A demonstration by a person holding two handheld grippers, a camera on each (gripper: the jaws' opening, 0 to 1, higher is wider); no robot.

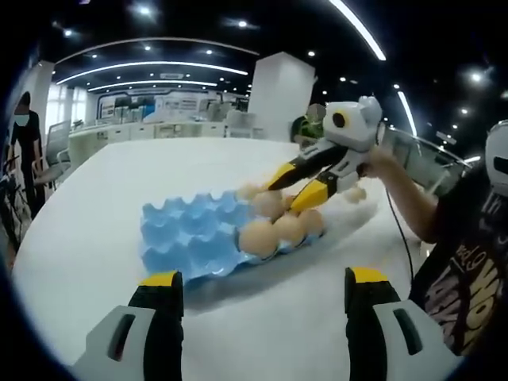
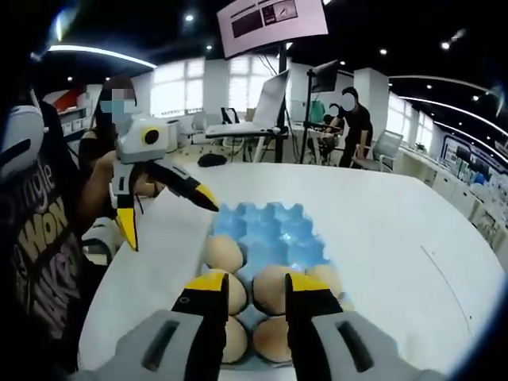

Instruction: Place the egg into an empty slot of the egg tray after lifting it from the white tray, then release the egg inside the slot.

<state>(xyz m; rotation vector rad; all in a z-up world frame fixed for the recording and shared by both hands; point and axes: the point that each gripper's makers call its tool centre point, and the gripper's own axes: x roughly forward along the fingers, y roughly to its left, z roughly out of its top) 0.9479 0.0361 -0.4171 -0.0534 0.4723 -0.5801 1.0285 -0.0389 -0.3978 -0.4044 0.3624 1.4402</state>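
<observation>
Plainly the trouble lies at the crowded end of the egg tray (image 1: 182, 230). Starting at the left of the left gripper view, the surface (image 1: 119, 182) is bare white and the tray's blue slots there stand empty. My left gripper (image 1: 258, 286) waits low in front of it, jaws spread wide with nothing between them. Further right the eggs (image 1: 258, 236) sit packed together, and my right gripper (image 1: 287, 197) hangs slanted right over them, its tips down among the shells.

In the right gripper view, the left gripper (image 2: 167, 218) hovers open at the left over what I take to be the white tray (image 2: 178, 246), just beside the egg tray (image 2: 274, 226). My right gripper (image 2: 250, 290) has its jaws a narrow gap apart, and an egg (image 2: 274, 290) shows through that gap. I cannot tell whether I am pinching it or merely looking past my jaws at one already seated. It is at the tray's near, full end either way.

The risks, as I judge them:
- If I do hold it and let go here, it may land on a neighbour's shoulder, not in a slot, and crack or roll.
- My tips are close enough to the seated eggs that opening could knock one sideways.
- A slanted approach could catch a divider of the tray and drag the light tray across the surface (image 2: 381, 222).
- The free slots are at the far end, so reaching over the full rows invites a bump.
</observation>
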